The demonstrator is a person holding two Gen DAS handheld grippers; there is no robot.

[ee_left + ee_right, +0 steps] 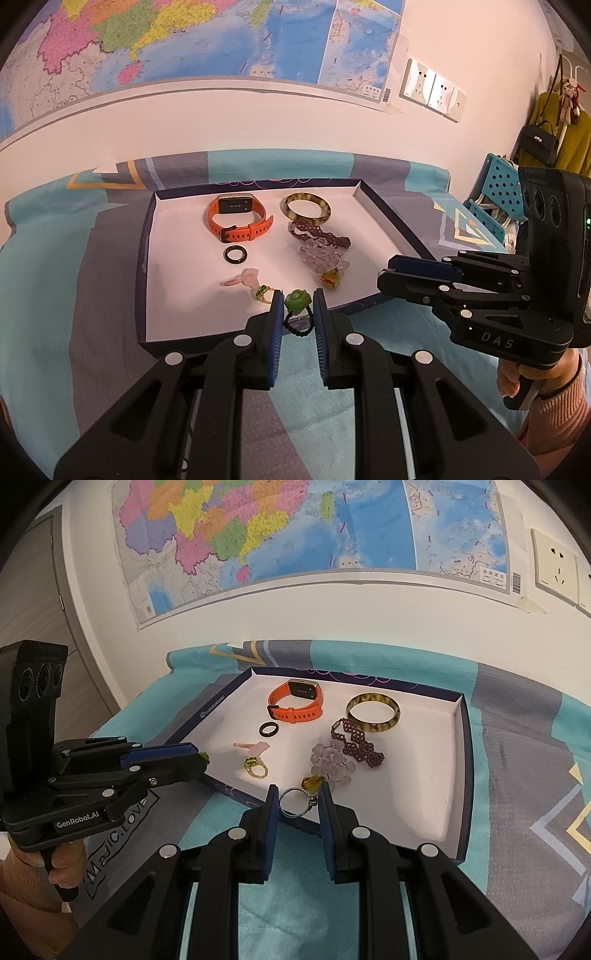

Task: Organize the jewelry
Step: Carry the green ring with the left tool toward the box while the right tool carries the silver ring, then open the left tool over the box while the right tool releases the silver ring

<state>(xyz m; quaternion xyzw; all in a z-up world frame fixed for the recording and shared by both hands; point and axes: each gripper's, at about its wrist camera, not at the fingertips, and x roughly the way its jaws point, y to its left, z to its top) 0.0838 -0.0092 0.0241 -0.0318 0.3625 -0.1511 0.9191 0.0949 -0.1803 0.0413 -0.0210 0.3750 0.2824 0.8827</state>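
Observation:
A shallow white tray with a dark rim (147, 258) (461, 775) lies on the bed. In it are an orange watch (238, 219) (297, 701), a tortoiseshell bangle (306, 208) (373, 712), a black ring (235, 254) (267, 729), a purple beaded bracelet (356, 742), a pale crystal bead cluster (323, 254) (330, 764), a pink charm (243, 278) and a yellow-green beaded ring (255, 768). My left gripper (298, 306) is shut on a green rose ring with a black beaded band (296, 301) over the tray's near edge. My right gripper (295, 797) is shut on a silver ring with an amber stone (299, 801) over the tray's near rim.
The bed has a teal and grey patterned cover (55, 295). A map (295, 524) and wall sockets (432, 88) are on the white wall behind. A blue perforated basket (498, 192) and hanging bags (539, 140) stand at the right.

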